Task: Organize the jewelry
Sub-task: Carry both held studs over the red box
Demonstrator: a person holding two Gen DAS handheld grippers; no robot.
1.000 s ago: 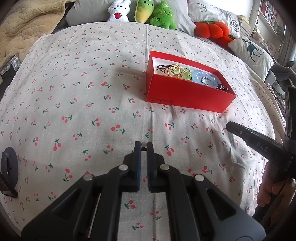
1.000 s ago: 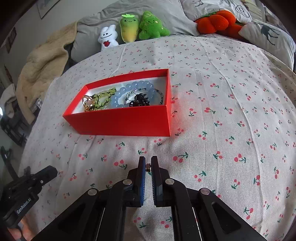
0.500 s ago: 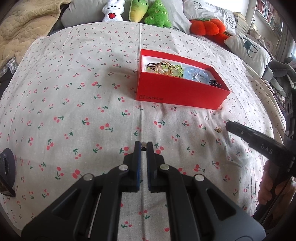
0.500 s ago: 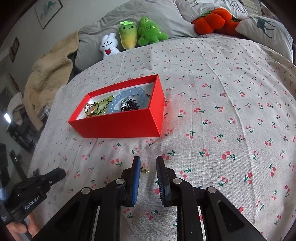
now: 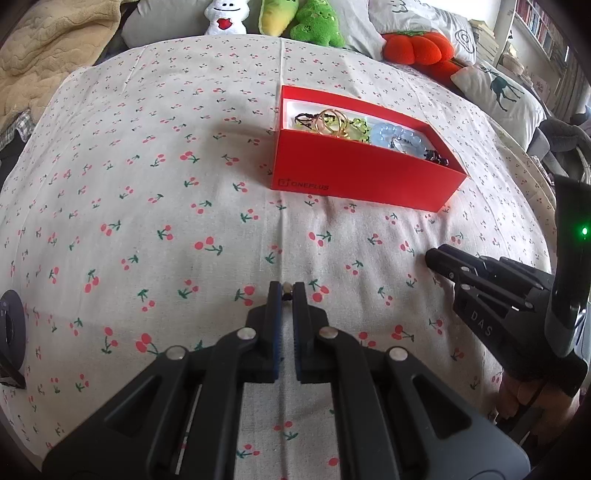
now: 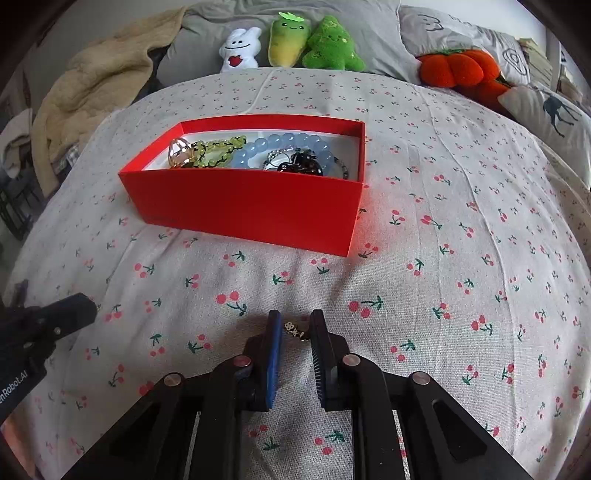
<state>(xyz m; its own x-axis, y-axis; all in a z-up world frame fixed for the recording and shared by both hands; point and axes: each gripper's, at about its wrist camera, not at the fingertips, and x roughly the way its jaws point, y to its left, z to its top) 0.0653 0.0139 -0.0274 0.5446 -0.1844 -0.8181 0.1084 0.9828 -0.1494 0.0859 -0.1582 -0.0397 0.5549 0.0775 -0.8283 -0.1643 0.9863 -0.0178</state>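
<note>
Right gripper (image 6: 295, 326) closing — maybe earring (image 6: 294, 329) between.

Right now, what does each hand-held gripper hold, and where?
Left hand-held gripper pinches a tiny stud at its tips; right hand-held gripper closing around unheld gold earring.

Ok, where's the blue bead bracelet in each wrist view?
Left wrist: blue bead bracelet upper right of centre, in the right half of the red box.
Right wrist: upper centre, mid-box, right of the green beads.
Shared landmark: white bunny plush at the top.
</note>
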